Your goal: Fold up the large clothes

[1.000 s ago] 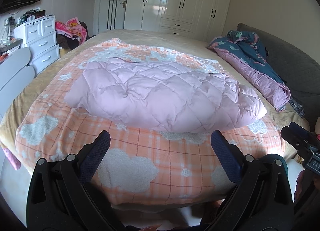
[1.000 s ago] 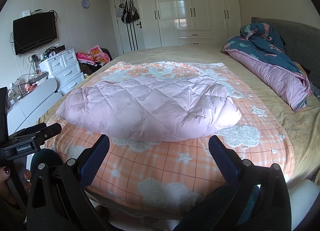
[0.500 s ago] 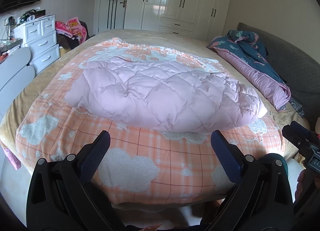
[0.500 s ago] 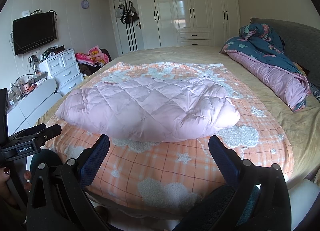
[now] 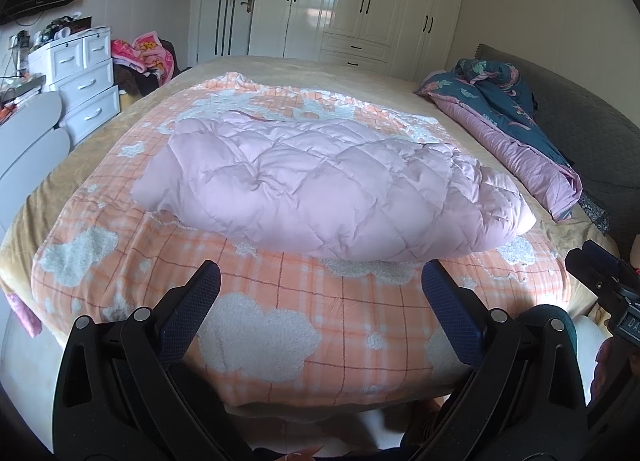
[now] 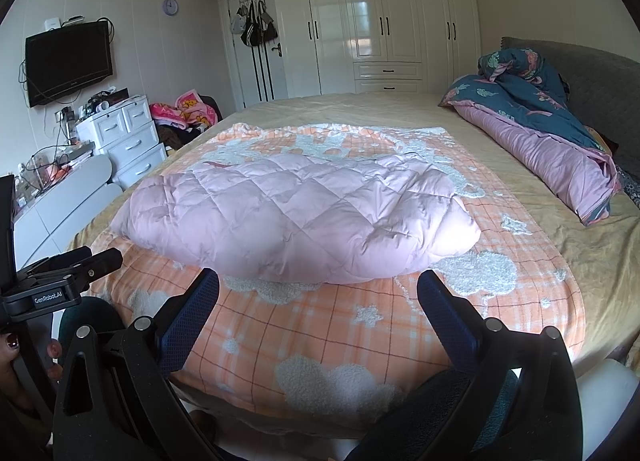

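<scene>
Left wrist view — pink quilted garment (image 5: 332, 189) lying folded on bed (image 5: 256, 317).

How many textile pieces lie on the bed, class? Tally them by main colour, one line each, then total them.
Pink: 1, the pink quilted coat
Orange: 1, the orange checked blanket under it
Dark blue: 1, the blue floral duvet by the headboard
Tan: 1, the tan bed cover beneath everything
Total: 4

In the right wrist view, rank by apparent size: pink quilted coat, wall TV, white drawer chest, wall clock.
1. pink quilted coat, though nearness to the camera inflates it
2. wall TV and white drawer chest look alike, unranked
3. wall clock
</scene>
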A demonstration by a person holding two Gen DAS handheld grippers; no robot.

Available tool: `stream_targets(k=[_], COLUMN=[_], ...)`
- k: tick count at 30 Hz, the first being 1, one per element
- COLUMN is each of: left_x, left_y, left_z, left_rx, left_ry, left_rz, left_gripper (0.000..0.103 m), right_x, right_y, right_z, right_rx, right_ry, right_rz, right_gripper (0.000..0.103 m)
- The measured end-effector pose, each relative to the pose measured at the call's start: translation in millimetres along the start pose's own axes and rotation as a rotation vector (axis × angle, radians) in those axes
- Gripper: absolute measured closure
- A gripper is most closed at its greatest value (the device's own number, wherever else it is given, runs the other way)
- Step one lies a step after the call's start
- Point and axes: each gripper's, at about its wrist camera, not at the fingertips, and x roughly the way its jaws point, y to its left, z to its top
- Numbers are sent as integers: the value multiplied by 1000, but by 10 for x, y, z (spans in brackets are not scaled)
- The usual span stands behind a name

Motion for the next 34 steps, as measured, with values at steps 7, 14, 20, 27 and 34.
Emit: stream_targets(k=[7, 14, 20, 27, 34], left_x=[24, 39, 142, 303, 738], left_y=[13, 60, 214, 922, 2586], left_z=[-3, 26, 37, 248, 851], left_rx=[1, -6, -37, -124, -333], left_ry=[3, 4, 64, 63, 44], left_rz=[3, 7, 45, 194, 465], left_gripper=[9, 9, 9, 9, 9], right_x=[0, 9, -89, -440, -788], right_y=[19, 16, -285, -1700, -3588], right_z=[13, -12, -89, -483, -1490], right_rx=[-6, -5, 52, 316, 700], right_ry=[3, -1, -23, -25, 155], right_rz=[-18, -43, -150, -555, -1042], right_gripper=[4, 4, 4, 4, 4])
